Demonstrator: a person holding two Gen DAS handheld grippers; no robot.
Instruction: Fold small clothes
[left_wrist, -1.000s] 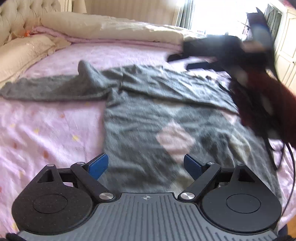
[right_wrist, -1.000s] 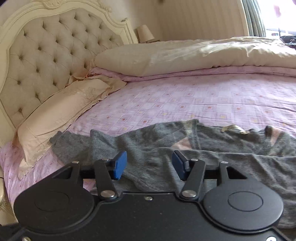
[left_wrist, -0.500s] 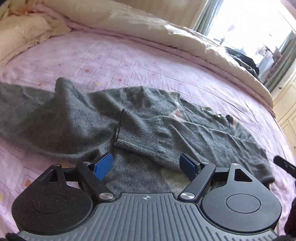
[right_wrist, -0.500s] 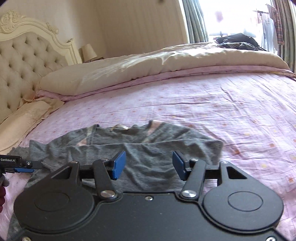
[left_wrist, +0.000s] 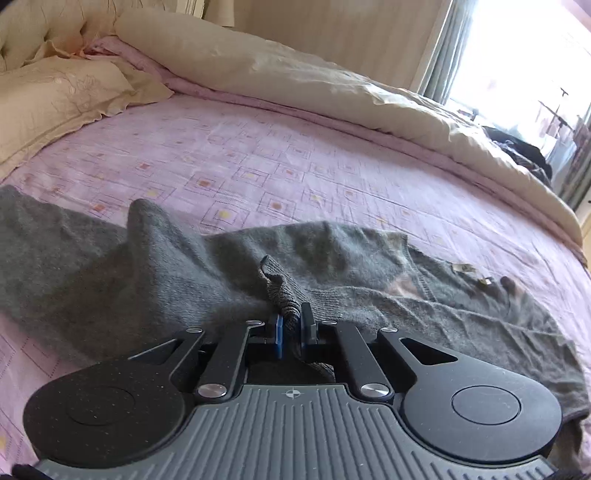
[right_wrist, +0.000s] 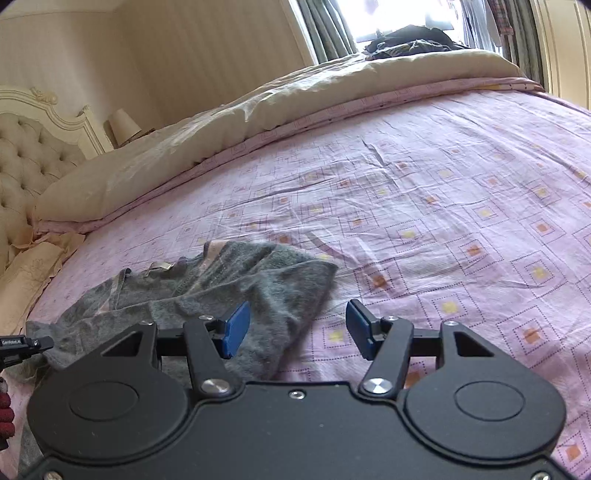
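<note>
A grey knit sweater (left_wrist: 369, 295) lies spread on the pink bedsheet, one sleeve folded across its body. My left gripper (left_wrist: 290, 334) is shut on the ribbed cuff (left_wrist: 284, 295) of that sleeve, pinched between the blue pads. In the right wrist view the sweater (right_wrist: 240, 284) lies at lower left, its shoulder edge under my left finger. My right gripper (right_wrist: 295, 328) is open and empty, low over the sweater's right edge and the sheet. The tip of the left gripper (right_wrist: 22, 343) shows at the far left edge.
The bed carries a pink patterned sheet (right_wrist: 461, 221). A rolled cream duvet (left_wrist: 314, 81) lies along the far side, and a cream pillow (left_wrist: 48, 103) at the left by the tufted headboard (right_wrist: 26, 162). Dark clothes (right_wrist: 410, 40) sit by the window.
My left gripper has moved down onto the folded sleeve and shut on its cuff. My right gripper has swung right to the sweater's edge and stays open.
</note>
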